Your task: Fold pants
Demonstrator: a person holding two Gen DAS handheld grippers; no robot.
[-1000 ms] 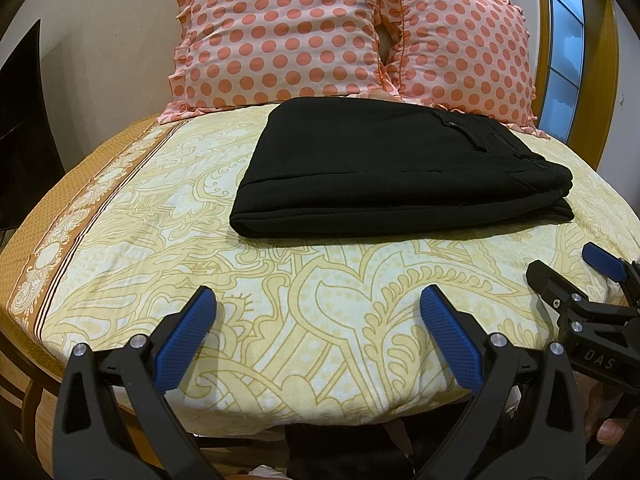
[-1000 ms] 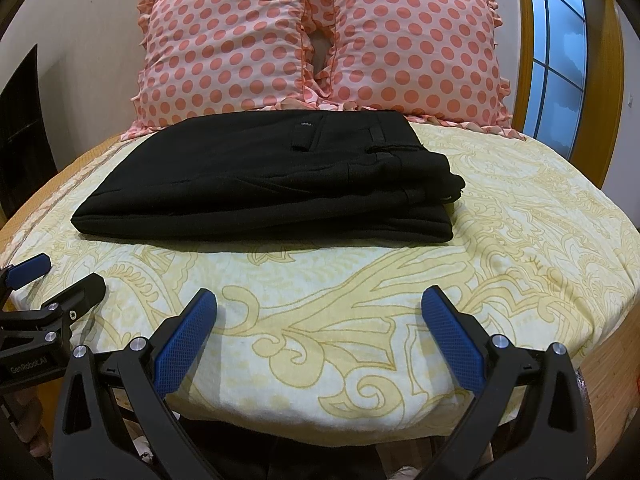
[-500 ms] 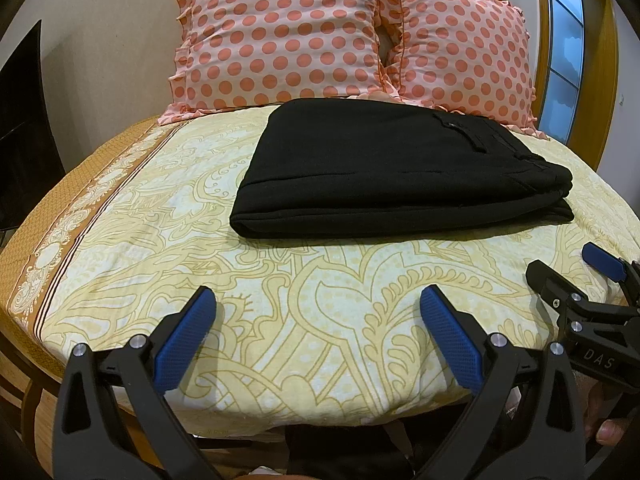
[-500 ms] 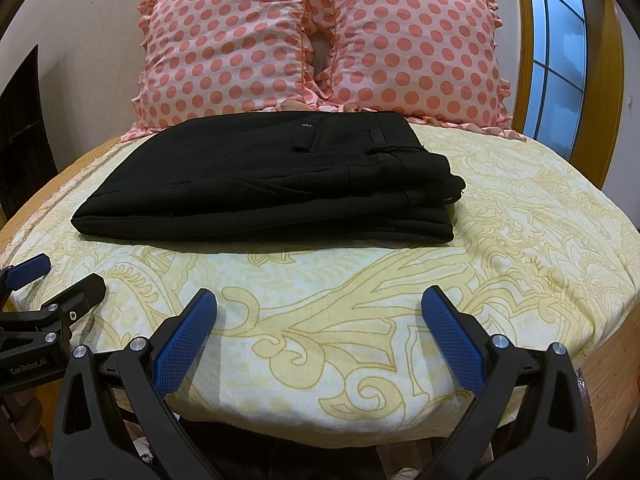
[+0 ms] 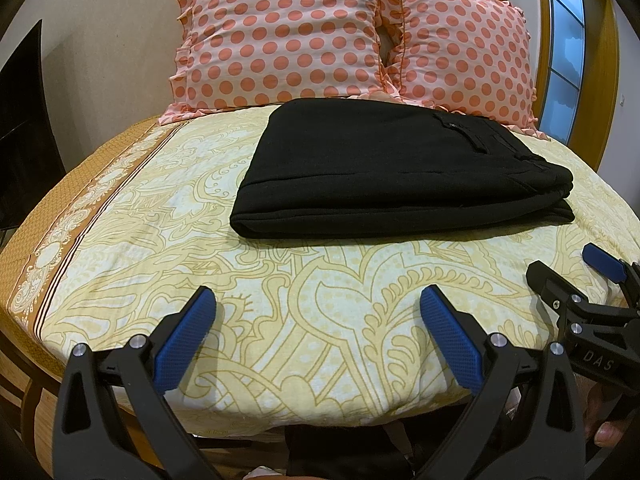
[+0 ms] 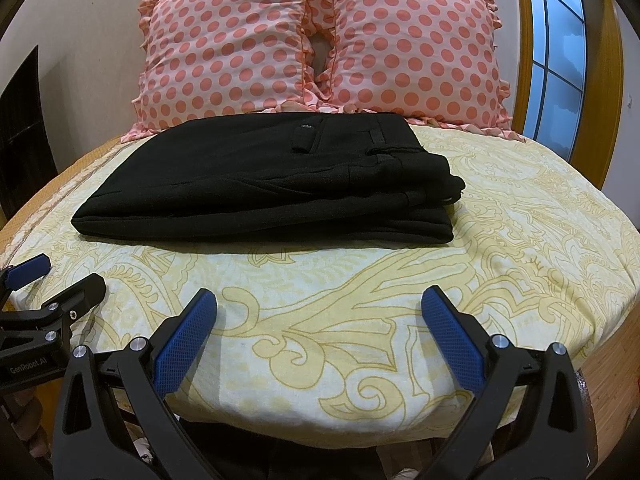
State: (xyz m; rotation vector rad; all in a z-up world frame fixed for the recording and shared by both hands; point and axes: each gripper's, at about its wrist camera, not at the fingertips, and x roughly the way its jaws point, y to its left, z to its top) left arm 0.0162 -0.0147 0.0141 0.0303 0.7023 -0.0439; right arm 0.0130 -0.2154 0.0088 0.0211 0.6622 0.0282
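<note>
Yellow patterned bedsheet (image 5: 200, 248) under folded black pants (image 5: 392, 176), lying just before two polka-dot pillows (image 6: 320, 48). Left gripper (image 5: 316, 320) and right gripper (image 6: 318, 320) spread wide, holding nothing, well apart from pants.

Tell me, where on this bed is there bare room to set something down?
The widest free patch is the yellow sheet between the folded black pants and the near edge, ahead of both open grippers. Another strip lies right of the pants. The back is crowded: the pants reach the dotted pillows.
</note>
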